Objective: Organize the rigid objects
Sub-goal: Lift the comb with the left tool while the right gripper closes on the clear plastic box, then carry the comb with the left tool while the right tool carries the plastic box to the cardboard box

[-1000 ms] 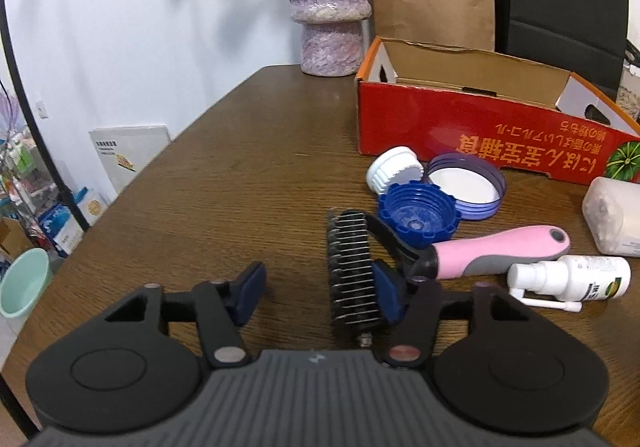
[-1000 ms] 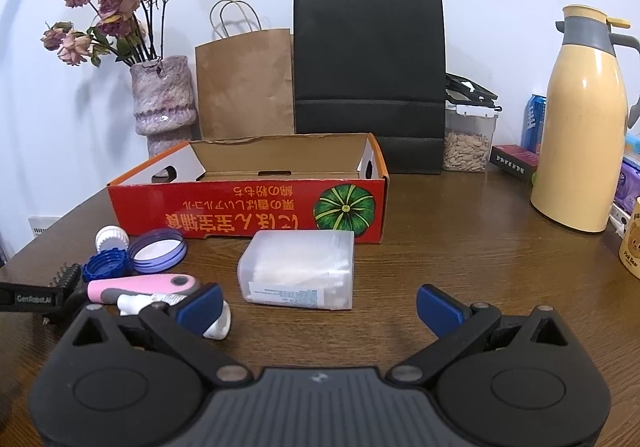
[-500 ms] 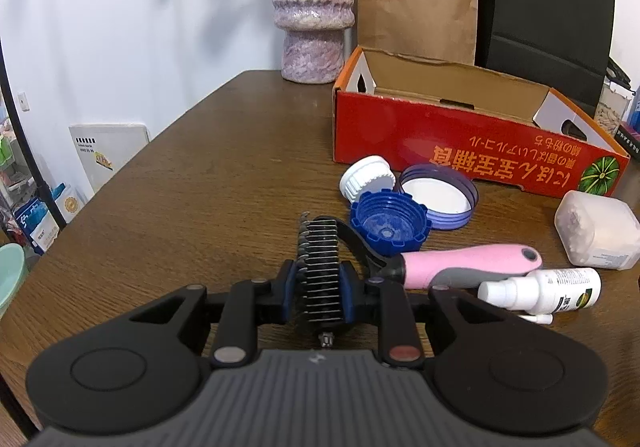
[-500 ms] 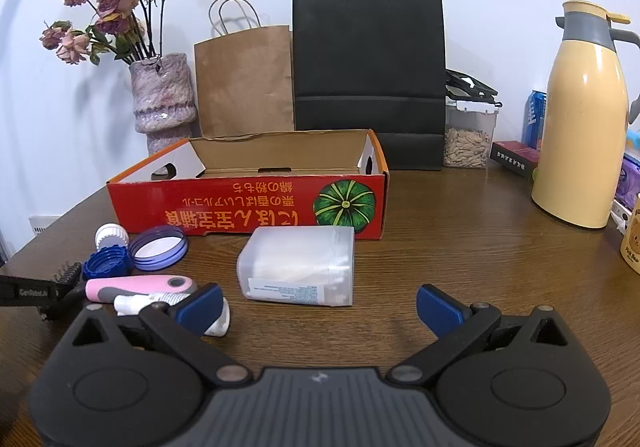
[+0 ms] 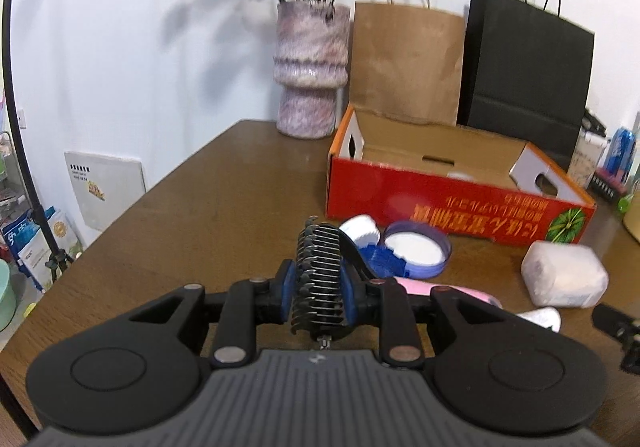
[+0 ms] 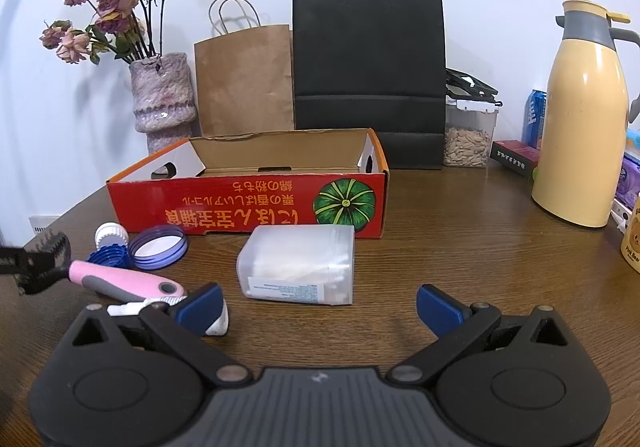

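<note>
Left gripper (image 5: 319, 295) clamps 1 pet comb (image 5: 320, 267) | right gripper (image 6: 318, 303) spread apart | lids: 3

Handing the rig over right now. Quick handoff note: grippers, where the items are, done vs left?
Left gripper: shut on the pet grooming rake at its toothed head; pink handle sticks out to the right.
Right gripper: open, holding nothing, facing the clear plastic container.
Red cardboard box: looks almost empty.
On the table in front of the box: white cap, blue cap, purple lid, spray bottle, container.
Done: rake grasped.
Left: probably box the rake, then the rest.
</note>
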The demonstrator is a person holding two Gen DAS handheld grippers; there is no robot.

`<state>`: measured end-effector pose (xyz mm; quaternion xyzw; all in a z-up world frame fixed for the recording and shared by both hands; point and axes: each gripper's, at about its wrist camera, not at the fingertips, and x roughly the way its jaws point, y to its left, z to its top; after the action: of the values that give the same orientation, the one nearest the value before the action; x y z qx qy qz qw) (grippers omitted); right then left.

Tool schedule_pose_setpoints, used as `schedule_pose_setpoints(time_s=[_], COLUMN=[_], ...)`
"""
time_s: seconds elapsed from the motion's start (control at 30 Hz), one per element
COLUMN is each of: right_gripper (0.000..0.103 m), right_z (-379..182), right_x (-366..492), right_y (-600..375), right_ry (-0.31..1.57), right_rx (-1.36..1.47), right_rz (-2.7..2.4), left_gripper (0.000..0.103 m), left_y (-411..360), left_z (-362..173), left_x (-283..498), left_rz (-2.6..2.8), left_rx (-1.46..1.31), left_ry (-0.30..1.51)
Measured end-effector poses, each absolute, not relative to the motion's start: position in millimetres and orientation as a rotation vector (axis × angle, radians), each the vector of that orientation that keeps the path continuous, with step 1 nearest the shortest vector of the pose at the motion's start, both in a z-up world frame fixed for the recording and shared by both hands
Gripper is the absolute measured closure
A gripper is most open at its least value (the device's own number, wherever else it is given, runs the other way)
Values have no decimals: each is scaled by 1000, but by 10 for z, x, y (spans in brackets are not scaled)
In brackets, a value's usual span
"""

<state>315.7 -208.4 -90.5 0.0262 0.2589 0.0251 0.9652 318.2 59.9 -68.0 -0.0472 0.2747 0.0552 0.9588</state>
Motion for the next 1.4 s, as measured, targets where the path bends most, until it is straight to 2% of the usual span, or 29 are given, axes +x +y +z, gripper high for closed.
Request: schedule_pose_setpoints(time_s=[0.57, 0.93, 1.0, 1.03, 1.4], right_gripper=[0, 0, 10, 20, 21], right_z=[-915, -1026, -1044, -1050, -908], right_x=[3479, 3871, 3921, 3940, 3820], right_y=[-1929, -1818, -1799, -1787, -1825], right_ry=[525, 596, 609, 614, 518], right_rx=[24, -3, -10, -16, -8], right_rz=[40, 14, 29, 31, 36], left_gripper=[78, 78, 78, 78, 78], left_y=[668, 581, 571, 570, 547], left_z=[-464, -411, -402, -397, -317], left_x=[3199, 3317, 3338, 3351, 3458], left_rz=[108, 101, 100, 99, 95], left_rx=[-159, -148, -149, -150, -180], left_ry=[492, 492, 492, 492, 487])
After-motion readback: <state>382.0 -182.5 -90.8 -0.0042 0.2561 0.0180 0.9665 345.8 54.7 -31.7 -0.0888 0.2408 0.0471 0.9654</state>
